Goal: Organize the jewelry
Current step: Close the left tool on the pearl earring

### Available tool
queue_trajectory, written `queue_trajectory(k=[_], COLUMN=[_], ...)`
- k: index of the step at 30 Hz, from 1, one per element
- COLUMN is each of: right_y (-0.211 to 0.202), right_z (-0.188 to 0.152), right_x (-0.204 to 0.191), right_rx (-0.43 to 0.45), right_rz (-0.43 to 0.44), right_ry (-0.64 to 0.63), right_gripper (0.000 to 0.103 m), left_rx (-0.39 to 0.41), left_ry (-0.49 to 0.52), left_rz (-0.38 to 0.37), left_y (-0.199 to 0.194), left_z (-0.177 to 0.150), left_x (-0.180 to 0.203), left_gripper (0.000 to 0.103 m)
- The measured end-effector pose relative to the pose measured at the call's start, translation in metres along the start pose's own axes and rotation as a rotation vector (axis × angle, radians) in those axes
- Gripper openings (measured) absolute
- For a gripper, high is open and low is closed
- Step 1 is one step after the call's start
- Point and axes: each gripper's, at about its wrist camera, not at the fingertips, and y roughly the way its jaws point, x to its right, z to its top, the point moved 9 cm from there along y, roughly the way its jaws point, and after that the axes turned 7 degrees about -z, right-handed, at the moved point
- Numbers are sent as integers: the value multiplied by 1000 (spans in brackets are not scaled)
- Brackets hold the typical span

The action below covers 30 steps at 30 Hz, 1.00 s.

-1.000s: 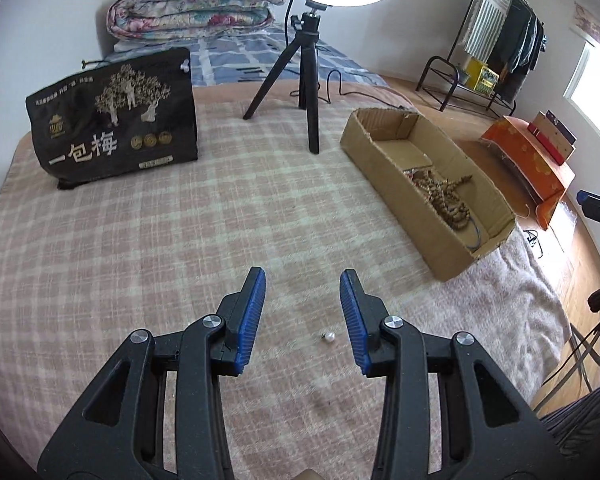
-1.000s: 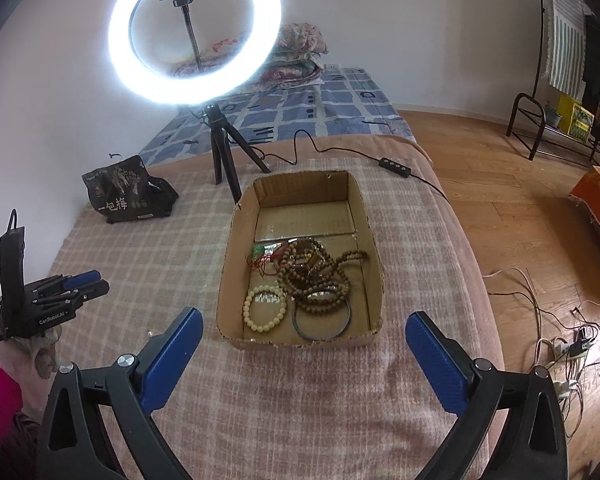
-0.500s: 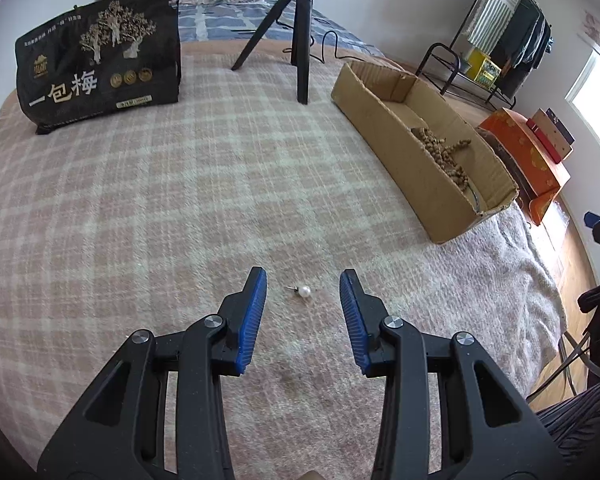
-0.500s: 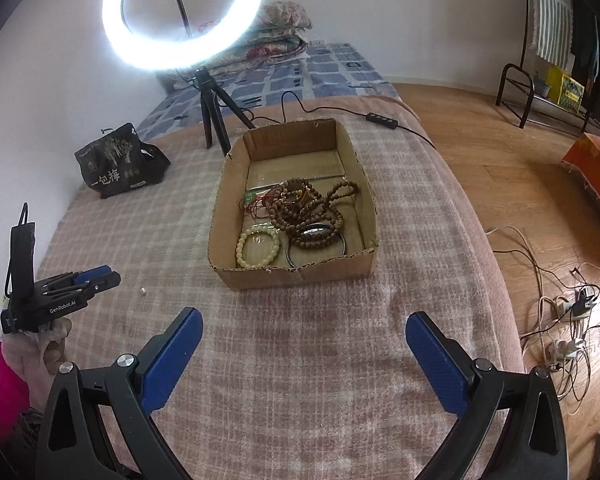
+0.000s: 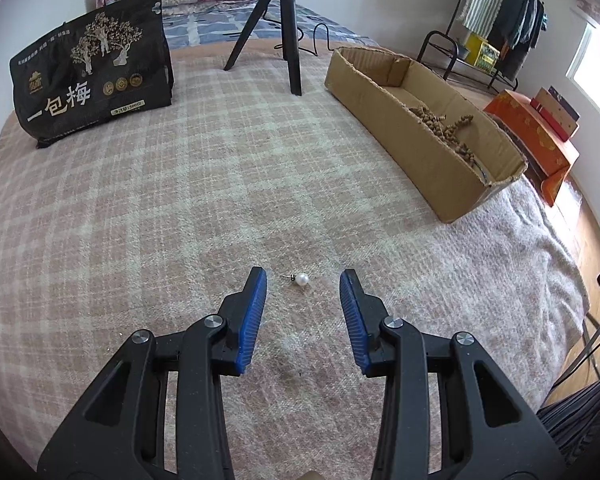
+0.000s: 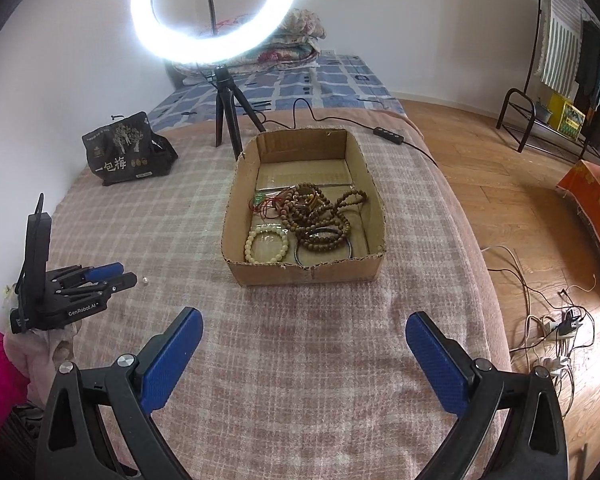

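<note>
Left gripper over pearl earring on the blanket, right gripper idle.
Left gripper [image 5: 303, 276] fingers spread, pearl earring [image 5: 301, 279] lying on the plaid blanket [image 5: 140, 220] between the tips, touching neither. Right gripper [image 6: 304, 332] fingers spread wide, nothing between them. Farther off, cardboard box [image 6: 304, 270] holds brown bead strands [image 6: 320, 220] and a cream bracelet [image 6: 266, 245]. Black bag [image 5: 96, 72] far left; ring light [image 6: 214, 8] on tripod behind the box.
</note>
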Motion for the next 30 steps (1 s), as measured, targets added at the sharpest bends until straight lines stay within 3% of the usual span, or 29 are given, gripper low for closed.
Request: queue_trajectory(k=[14, 16, 27, 30], right_y=[14, 15, 20, 22], right_z=[-7, -8, -10, -12], right_x=[-5, -5, -8, -9], right_rx=[-39, -43, -67, -79], right_rz=[-12, -9, -8, -2], right_ry=[-36, -37, -43, -41], right_gripper=[102, 102, 102, 102], left_rx=[-8, -17, -44, -52], left_ry=[59, 58, 49, 48], left_rz=[37, 41, 47, 53], left_y=[10, 13, 31, 35], left_z=[-2, -3, -5, -5], left_x=[3, 1, -9, -11], left_gripper=[39, 29, 29, 22])
